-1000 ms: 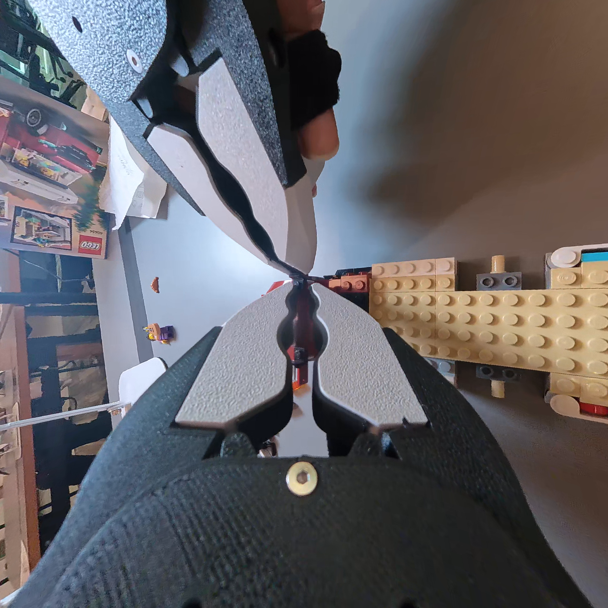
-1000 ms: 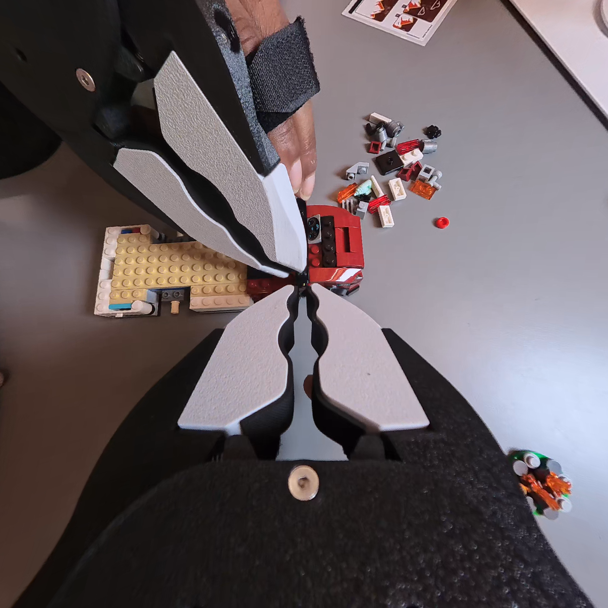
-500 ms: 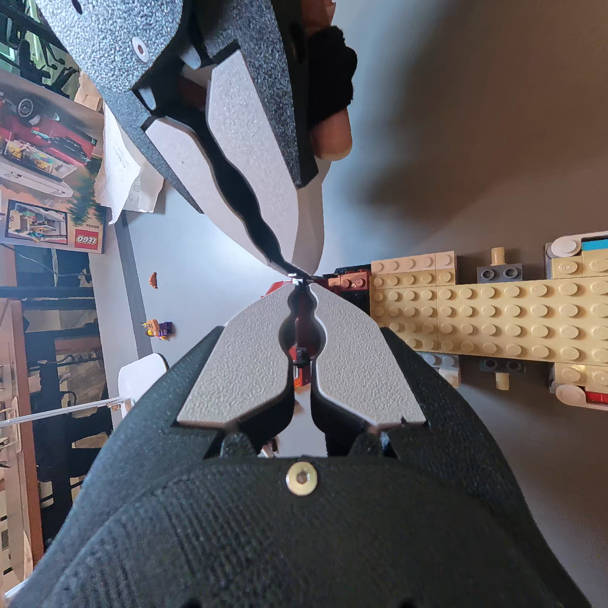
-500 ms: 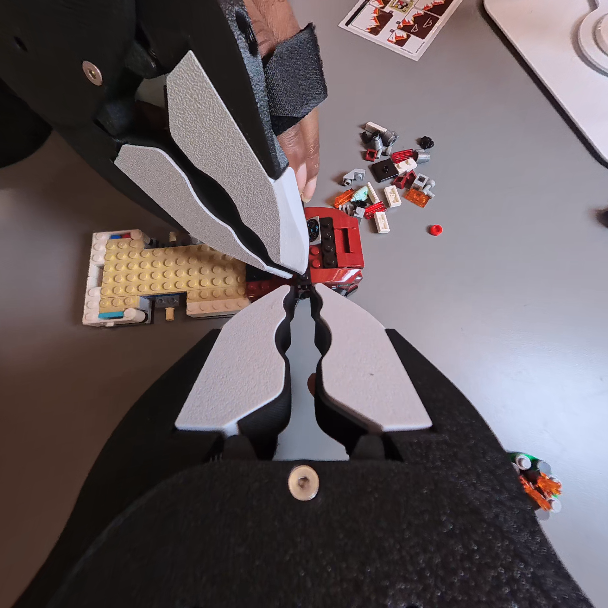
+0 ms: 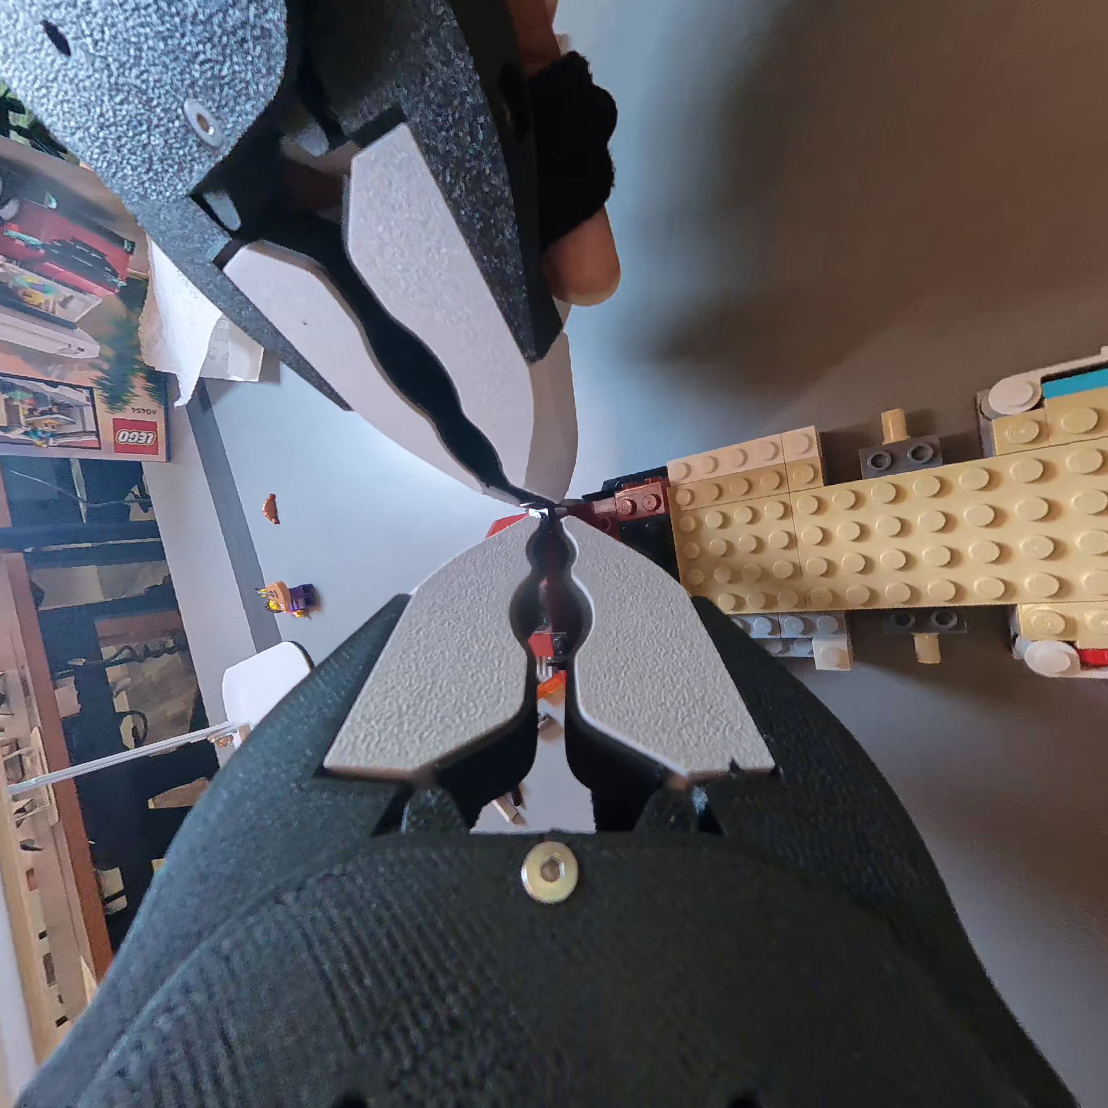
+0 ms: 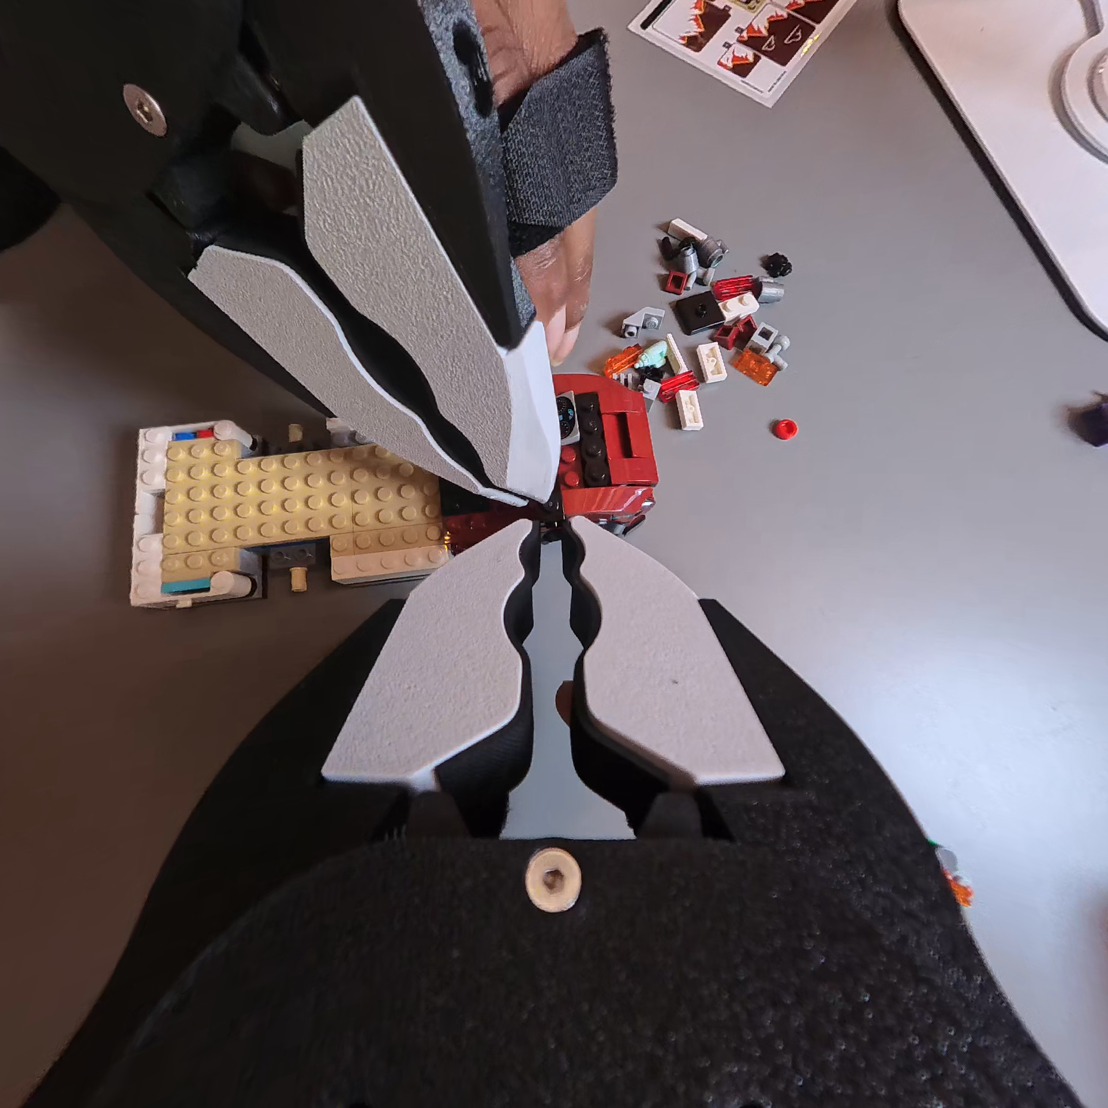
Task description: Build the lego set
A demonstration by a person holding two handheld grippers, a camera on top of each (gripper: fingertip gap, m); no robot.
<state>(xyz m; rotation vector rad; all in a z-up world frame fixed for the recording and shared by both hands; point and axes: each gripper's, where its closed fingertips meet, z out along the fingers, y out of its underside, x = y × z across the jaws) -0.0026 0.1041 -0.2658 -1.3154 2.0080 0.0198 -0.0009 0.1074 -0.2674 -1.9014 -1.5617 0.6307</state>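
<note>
- Two claws meet tip to tip over the front of one brick vehicle (image 6: 288, 497) lying on the grey bench (image 6: 839, 599).
- Left claw (image 5: 544, 520): its fingertips are drawn together to a point, with no gap showing between them.
- Right claw (image 6: 551, 529): narrow, its tips closed on a small dark piece (image 6: 551, 508). The left claw's tip touches the same piece from above.
- One hand (image 6: 557, 288), under a black strap, shows behind the left claw. Its fingertips are near the vehicle's dark red cab (image 6: 623, 443).
- One scatter of loose small pieces (image 6: 713, 336) lies just beyond the cab in white, grey, black, red and clear orange. They overlap too much to count.
- One red round stud (image 6: 784, 428) lies apart from the scatter.
- One sticker sheet (image 6: 743, 48) is cut off at the top edge.
- One minifigure (image 5: 288, 596), one small brown piece (image 5: 271, 508) and one printed box (image 5: 66, 336) show in the left wrist view.
- A cluster with orange bits (image 6: 956, 887) is mostly hidden behind the right claw's body.
- The shape of the small dark piece is hard to make out.
- In the right wrist view the vehicle's long axis runs left to right, with the tan studded deck on the left and the cab pointing right.
- In the left wrist view the vehicle's rear is cut off at the right edge.
</note>
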